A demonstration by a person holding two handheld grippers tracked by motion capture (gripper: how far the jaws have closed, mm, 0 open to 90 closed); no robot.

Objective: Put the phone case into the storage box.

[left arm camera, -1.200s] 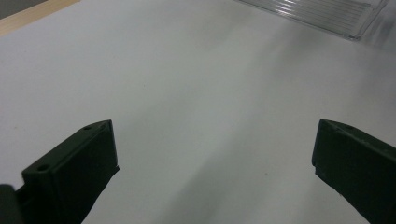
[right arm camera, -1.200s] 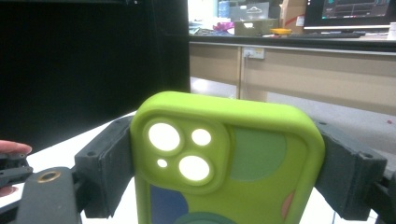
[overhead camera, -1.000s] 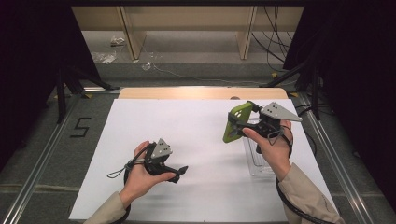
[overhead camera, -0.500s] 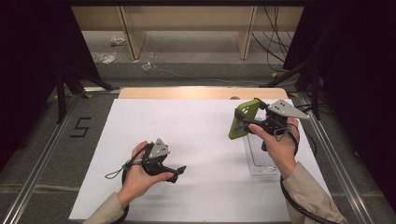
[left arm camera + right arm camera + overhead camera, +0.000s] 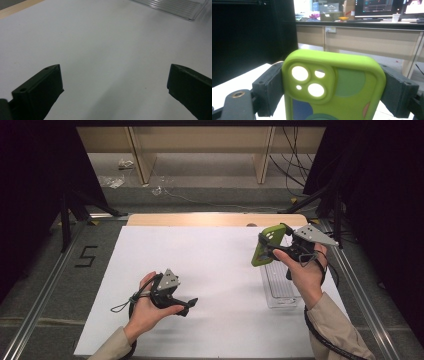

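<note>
now, right gripper (image 5: 274,251): clamps green phone case (image 5: 263,245), raised at 2 o'clock.
left gripper (image 5: 190,304): jaws wide apart, holding nothing, low over the white table (image 5: 210,270) at 7 o'clock.

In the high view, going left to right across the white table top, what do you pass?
Left claw with open jaws in the person's left hand → green phone case, clamped in the right claw → right hand, above the clear plastic tray.

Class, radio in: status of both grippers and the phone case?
Right gripper shut on green case, held above clear tray. Left gripper open on table. Nothing in the way.
</note>
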